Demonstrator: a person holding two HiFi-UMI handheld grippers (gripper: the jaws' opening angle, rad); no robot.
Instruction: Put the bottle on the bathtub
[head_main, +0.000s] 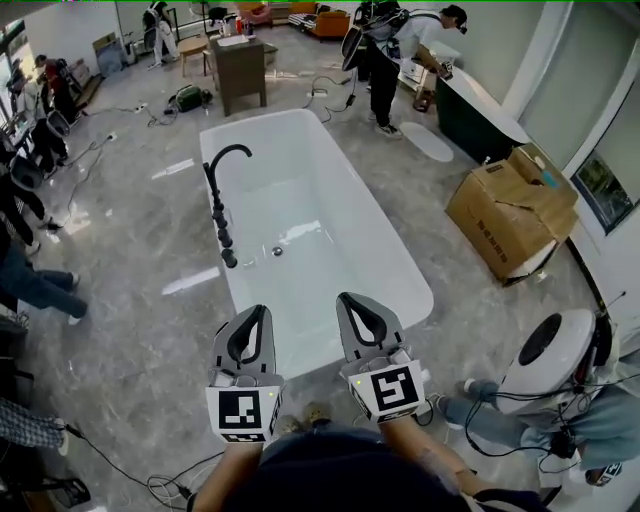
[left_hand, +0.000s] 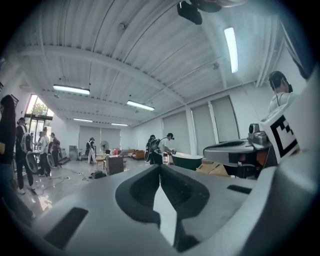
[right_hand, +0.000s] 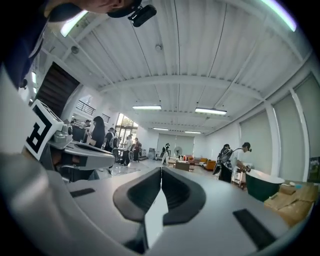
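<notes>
A white freestanding bathtub (head_main: 262, 117) stands on the grey marble floor in the head view, with a black curved faucet (head_main: 219, 188) at its left rim and a drain (head_main: 277, 251) in its bottom. No bottle shows in any view. My left gripper (head_main: 256, 314) and right gripper (head_main: 354, 302) are held side by side over the tub's near end. Both are shut with tips touching and nothing between them. The left gripper (left_hand: 159, 166) and the right gripper (right_hand: 161, 169) point level into the room in their own views.
A cardboard box (head_main: 515, 210) lies right of the tub. Behind it a person (head_main: 395, 45) leans over a dark green tub (head_main: 478, 112). A white round machine (head_main: 550, 350) with cables sits at the near right. A wooden cabinet (head_main: 238, 70) stands beyond; people line the left edge.
</notes>
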